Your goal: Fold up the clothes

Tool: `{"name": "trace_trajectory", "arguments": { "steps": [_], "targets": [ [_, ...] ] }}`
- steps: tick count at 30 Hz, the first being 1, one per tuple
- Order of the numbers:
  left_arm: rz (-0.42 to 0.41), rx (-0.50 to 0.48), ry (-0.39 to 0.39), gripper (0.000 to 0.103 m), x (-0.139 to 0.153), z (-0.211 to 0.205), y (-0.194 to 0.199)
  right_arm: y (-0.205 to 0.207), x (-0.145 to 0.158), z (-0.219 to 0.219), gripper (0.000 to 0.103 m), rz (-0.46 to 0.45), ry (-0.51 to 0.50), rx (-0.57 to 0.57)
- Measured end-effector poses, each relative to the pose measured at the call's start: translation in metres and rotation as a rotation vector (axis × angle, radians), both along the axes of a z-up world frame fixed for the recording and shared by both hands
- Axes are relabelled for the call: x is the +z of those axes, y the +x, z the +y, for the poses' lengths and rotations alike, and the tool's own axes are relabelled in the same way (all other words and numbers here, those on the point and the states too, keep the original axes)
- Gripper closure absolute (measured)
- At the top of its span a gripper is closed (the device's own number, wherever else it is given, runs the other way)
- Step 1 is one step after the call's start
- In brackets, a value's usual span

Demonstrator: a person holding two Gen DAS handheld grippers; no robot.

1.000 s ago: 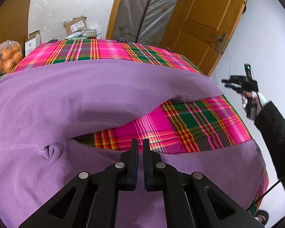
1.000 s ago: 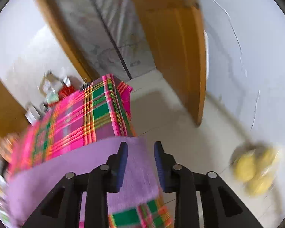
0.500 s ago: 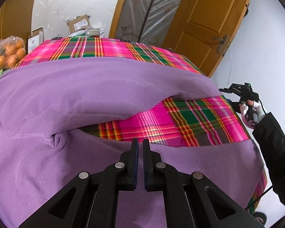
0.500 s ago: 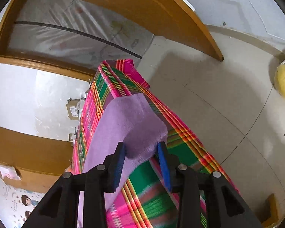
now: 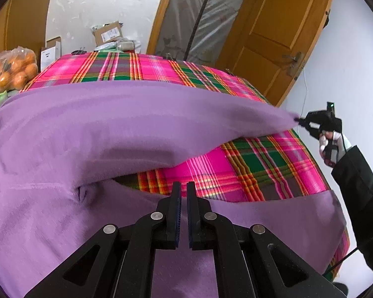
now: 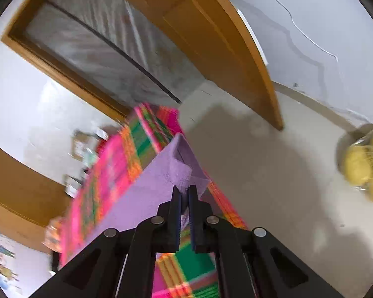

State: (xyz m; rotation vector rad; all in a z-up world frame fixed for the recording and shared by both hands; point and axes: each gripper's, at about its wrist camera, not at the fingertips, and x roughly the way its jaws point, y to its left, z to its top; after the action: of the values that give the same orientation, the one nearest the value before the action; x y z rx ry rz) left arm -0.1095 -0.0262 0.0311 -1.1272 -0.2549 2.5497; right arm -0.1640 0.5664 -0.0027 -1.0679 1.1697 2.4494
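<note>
A purple garment lies spread over a table covered by a pink and green plaid cloth. My left gripper is shut and sits low over the garment's near edge. I see no fabric pinched between its pads. At the table's right end, my right gripper has the end of the purple sleeve between its pads, and its jaws are closing on it. In the left wrist view the right gripper holds that sleeve tip lifted off the table and drawn out to the right.
A bag of oranges and cardboard boxes stand beyond the table's far left. A wooden door is behind on the right. A bag of yellow fruit lies on the floor. A dark sleeve shows at the right.
The right gripper came down to the sleeve end, and its jaws went from wide apart to closed on it. The sleeve tip is now lifted and stretched rightward. The left gripper stayed put.
</note>
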Motion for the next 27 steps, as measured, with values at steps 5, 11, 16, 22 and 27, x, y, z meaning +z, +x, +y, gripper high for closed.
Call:
{"name": "trace_trajectory", "arguments": {
  "steps": [5,11,16,22,27],
  "targets": [
    [0.029,0.041,-0.003,0.099,0.010,-0.015,-0.006,0.011,0.007,-0.010,0.091,-0.091,0.177,-0.084],
    [0.037,0.079,-0.036,0.099,0.014,-0.024,-0.028,-0.002,0.047,-0.123,0.091,0.047,0.360,0.301],
    [-0.008,0.112,-0.077,0.099,0.001,-0.029,-0.053,-0.020,0.044,-0.257,0.091,0.072,0.474,0.691],
    [-0.067,0.107,-0.087,0.099,-0.021,-0.039,-0.052,-0.016,0.015,-0.338,0.091,0.046,0.635,0.930],
    [-0.071,0.092,-0.074,0.099,-0.024,-0.043,-0.046,-0.008,0.011,-0.325,0.084,0.020,0.645,0.950]
  ]
}}
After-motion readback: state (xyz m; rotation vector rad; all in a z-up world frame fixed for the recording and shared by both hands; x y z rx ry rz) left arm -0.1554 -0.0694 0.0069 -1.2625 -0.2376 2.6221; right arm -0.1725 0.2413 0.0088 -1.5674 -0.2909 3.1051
